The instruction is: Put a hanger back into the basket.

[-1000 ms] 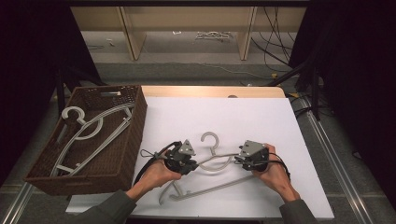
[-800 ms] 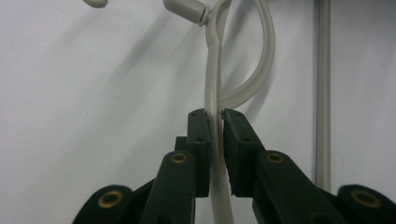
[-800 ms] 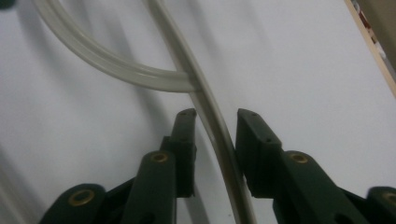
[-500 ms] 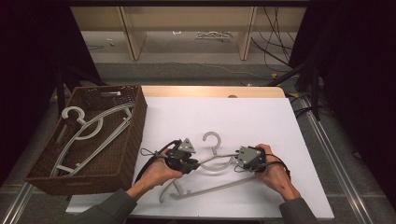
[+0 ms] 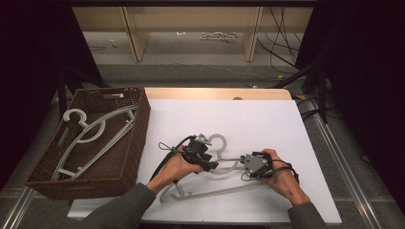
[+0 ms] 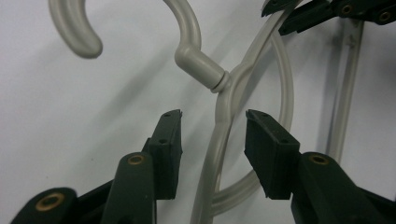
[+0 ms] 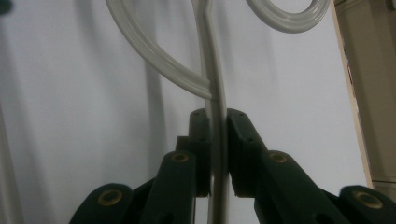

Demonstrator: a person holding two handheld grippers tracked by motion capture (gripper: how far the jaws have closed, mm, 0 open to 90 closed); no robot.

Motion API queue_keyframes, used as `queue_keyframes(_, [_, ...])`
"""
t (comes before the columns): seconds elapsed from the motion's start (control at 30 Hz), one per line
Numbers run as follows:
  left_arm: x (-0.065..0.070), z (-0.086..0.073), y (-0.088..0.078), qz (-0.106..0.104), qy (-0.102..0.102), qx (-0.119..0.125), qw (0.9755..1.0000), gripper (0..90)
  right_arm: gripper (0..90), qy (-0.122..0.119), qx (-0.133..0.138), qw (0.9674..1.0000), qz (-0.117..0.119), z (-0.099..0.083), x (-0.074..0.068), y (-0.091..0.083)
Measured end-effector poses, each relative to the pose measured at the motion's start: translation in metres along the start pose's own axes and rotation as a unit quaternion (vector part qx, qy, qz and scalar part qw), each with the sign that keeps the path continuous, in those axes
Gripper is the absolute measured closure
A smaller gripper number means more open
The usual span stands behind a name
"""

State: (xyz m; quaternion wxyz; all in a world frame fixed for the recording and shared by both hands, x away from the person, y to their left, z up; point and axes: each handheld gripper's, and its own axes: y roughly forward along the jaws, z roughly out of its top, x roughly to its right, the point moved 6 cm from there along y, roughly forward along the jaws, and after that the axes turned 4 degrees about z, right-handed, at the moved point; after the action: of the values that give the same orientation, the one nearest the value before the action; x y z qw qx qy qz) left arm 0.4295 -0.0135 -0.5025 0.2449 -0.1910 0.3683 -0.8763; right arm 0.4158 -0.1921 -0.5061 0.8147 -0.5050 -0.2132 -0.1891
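Item: pale grey plastic coat hanger [image 5: 210, 164], lower centre of frame on white table [image 5: 248, 119]; my right gripper [image 7: 215, 140] now clenched on its arm, my left gripper [image 6: 212, 140] just released, jaws opening astride it—handover judged complete.

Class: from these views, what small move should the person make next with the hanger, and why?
Probably draw the left tool clear: its jaws have just been opening and no longer touch the hanger, while the right tool clamps the bar, ready to carry it toward the basket.
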Motion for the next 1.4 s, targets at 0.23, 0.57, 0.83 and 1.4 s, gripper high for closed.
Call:
queue_keyframes(0.23, [0.001, 0.001, 0.01, -0.004, 0.008, -0.032, 0.9994, 63.1, 81.4, -0.008, 0.001, 1.0, -0.004, 0.001, 0.001, -0.001])
queue_keyframes(0.57, [0.007, 0.003, 0.0, -0.01, 0.049, -0.025, 0.9985, 80.9, 75.2, 0.017, 0.01, 0.9996, -0.019, 0.003, 0.003, -0.003])
queue_keyframes(0.83, [0.002, 0.01, -0.012, -0.015, 0.017, 0.012, 0.9997, 81.0, 43.3, 0.14, 0.049, 0.9865, -0.069, 0.006, 0.016, -0.018])
queue_keyframes(1.4, [-0.037, 0.03, -0.093, 0.043, -0.039, 0.109, 0.9924, 80.3, 25.9, 0.387, 0.221, 0.8924, -0.073, 0.027, 0.016, -0.066])
